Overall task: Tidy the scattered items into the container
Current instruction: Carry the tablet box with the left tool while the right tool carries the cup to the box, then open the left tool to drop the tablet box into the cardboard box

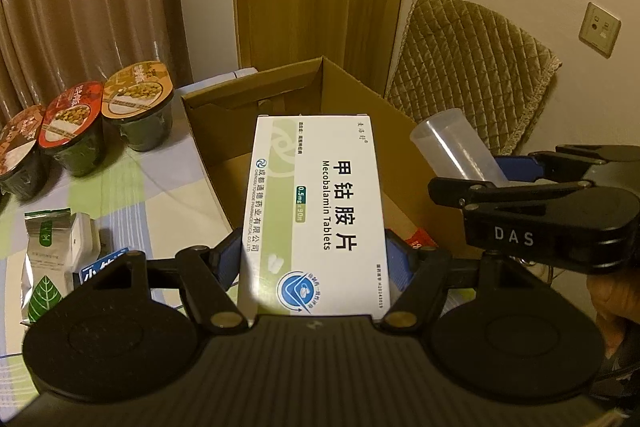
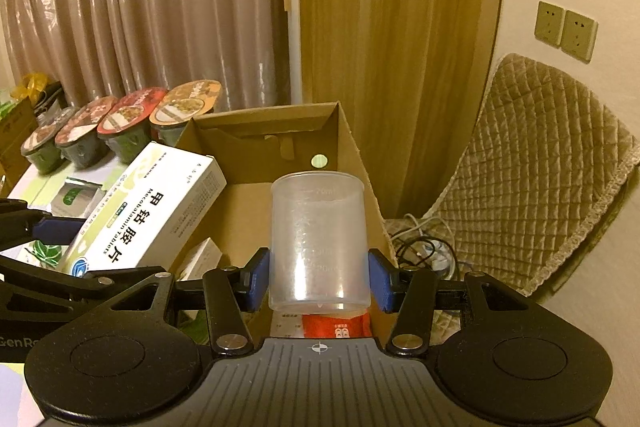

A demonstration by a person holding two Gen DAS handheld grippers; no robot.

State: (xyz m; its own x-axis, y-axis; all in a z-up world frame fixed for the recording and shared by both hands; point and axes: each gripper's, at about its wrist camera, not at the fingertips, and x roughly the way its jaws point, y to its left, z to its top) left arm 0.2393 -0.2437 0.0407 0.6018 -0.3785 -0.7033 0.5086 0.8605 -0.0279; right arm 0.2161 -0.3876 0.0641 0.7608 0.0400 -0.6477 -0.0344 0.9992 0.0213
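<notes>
Left tongs (image 1: 314, 255) grip a tablet box (image 1: 316, 211); right tongs (image 2: 319, 279) grip a clear cup (image 2: 319, 239), both above the carton (image 2: 256, 147).

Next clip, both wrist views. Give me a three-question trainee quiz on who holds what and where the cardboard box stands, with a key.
1. True or false: the left gripper is shut on the white and green Mecobalamin tablet box.
2. What does the right gripper hold? A) a red packet B) a clear plastic measuring cup C) a foil pouch
3. Fill in: both held items hang over the open brown ____.

Key
1. True; the blue pads press its two long sides.
2. B; the cup stands upright between the pads.
3. Cardboard box; a red packet and a small white carton already lie inside.
</notes>
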